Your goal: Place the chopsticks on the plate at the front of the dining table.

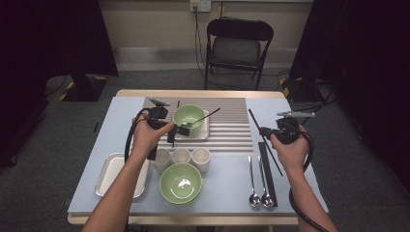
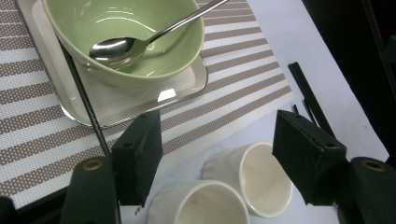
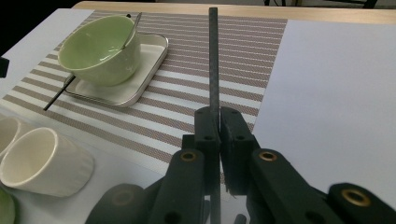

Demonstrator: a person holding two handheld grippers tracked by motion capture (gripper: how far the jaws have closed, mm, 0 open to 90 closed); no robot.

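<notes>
The right gripper (image 3: 215, 128) has its jaws pressed together on a black chopstick (image 3: 213, 60). The stick passes between the pads and points straight away from them, over the striped mat (image 3: 187, 105). In the high view this gripper (image 1: 267, 131) is held above the right part of the table (image 1: 300, 193), and the chopstick (image 1: 255, 119) crosses it at a slant. Below the fingers, nearer to the person, two spoons (image 1: 258, 186) lie side by side, with a dark strip (image 1: 267, 171) just beside them.

The left gripper (image 2: 217, 156) has its jaws wide apart, with nothing between the pads. Under and between its fingers stand two white cups (image 2: 233, 186), close to each other; the high view shows three cups (image 1: 181, 157) in a row. Nearer than the cups is a stack of green bowls (image 1: 180, 183), and to the left of it a metal tray (image 1: 109, 176).

Beyond the left fingers, on the mat, a small tray (image 2: 182, 93) carries a green bowl (image 2: 154, 51) with a spoon (image 2: 126, 46) inside, the handle leaning over the rim. A second chopstick (image 2: 86, 102) lies against this tray, next to the left finger. Between the right fingers and the bowl (image 3: 100, 49), the mat is bare.

Far behind the table stands a black chair (image 1: 239, 46).
</notes>
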